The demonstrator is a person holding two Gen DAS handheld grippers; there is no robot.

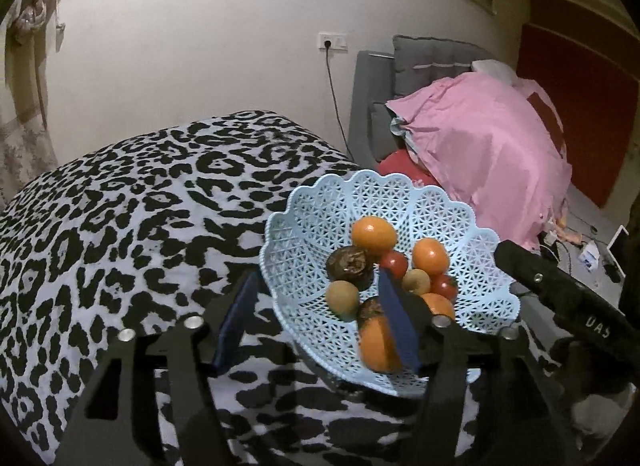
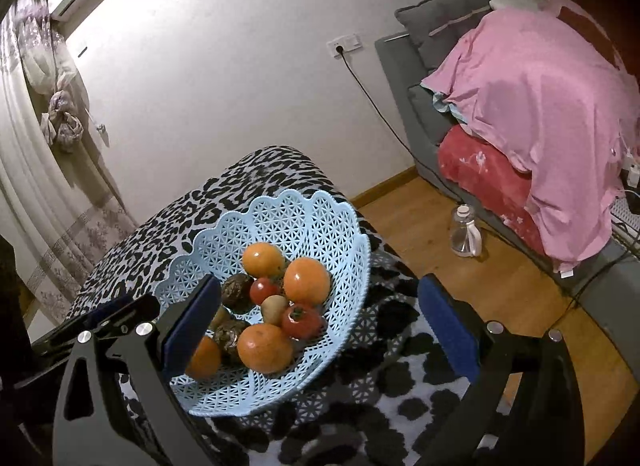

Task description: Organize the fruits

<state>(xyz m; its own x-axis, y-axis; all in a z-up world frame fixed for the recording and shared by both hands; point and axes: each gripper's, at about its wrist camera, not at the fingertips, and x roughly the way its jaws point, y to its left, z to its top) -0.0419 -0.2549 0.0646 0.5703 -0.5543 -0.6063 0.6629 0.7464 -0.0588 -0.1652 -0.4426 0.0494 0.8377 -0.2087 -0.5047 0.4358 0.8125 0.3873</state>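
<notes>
The left hand-held gripper (image 1: pixel 316 322) hangs with its blue-padded jaws spread wide and empty; its right pad reaches over the near rim of the pale blue latticed plastic basket (image 1: pixel 472 234), while its left pad stays outside that rim. The right hand-held gripper (image 2: pixel 320 326) is likewise spread and holds nothing, its jaws straddling the basket's near side.

Just ahead of both, the basket sits on the counter draped in a black-and-white leopard-print cloth (image 1: pixel 140 205), close to the edge on the right gripper's side. Inside lie several glossy orange citrus fruits (image 2: pixel 307 281), small red tomato-like fruits (image 2: pixel 301 321), wrinkled dark brown round fruits (image 1: pixel 348 266) and small tan-green ones (image 1: pixel 342 298), all heaped touching.

Likely risks: a jaw catching the light basket's scalloped rim could tip or slide it toward the wooden floor (image 2: pixel 500 290). Pinching one round fruit from the heap could send its neighbours rolling, and the soft red ones may bruise under a hard squeeze.
</notes>
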